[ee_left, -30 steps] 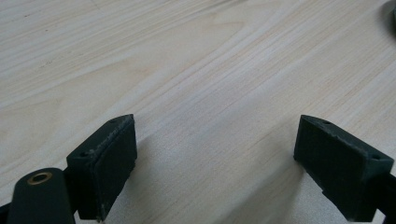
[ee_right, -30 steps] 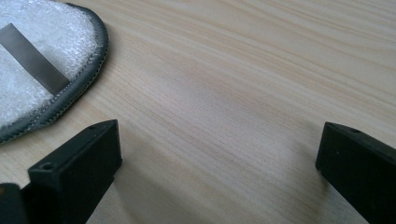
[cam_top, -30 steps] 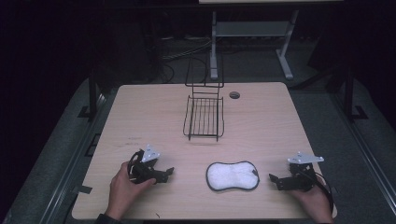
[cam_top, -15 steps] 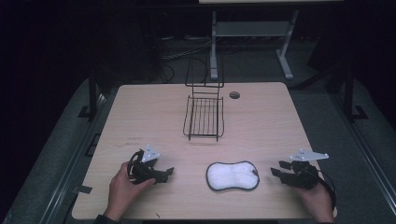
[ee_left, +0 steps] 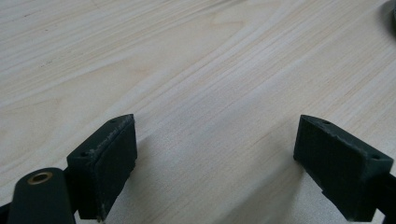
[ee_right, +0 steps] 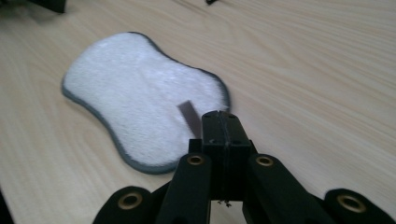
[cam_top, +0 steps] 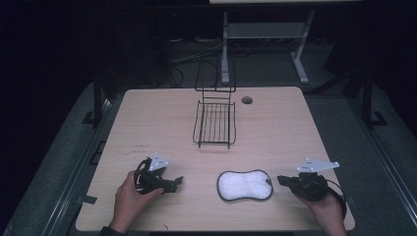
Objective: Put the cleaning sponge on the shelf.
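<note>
Dark surroundings frame a pale wooden worktop (cam_top: 275, 132), seen from above with a person's two hands entering from the bottom edge.

The right gripper (cam_top: 284, 180) is held low at the right front of the worktop, its jaws pressed together with nothing between them, as is plain in the right gripper view (ee_right: 223, 122). Compared with a second ago, it has been tipped and eased a little toward the pad, so that its closed tips now lie just beside the pad's right edge. A white, peanut-shaped cleaning pad (cam_top: 244, 185) with a dark grey border lies flat at the centre front of the worktop; in the right gripper view the pad (ee_right: 140, 93) is seen just ahead of the jaws, with a small dark tab (ee_right: 188, 115) standing at its near end. The pad itself has not been moved.

The left gripper (cam_top: 176, 182) rests at the left front, well apart from the pad and unchanged in place; its jaws are spread wide over bare wood in the left gripper view (ee_left: 215, 163).

Farther back, a black wire basket (cam_top: 215, 123) stands empty near the middle of the worktop.

The small approach suggests the pad is about to be taken up by the right gripper, for which the jaws would first need to be parted.
</note>
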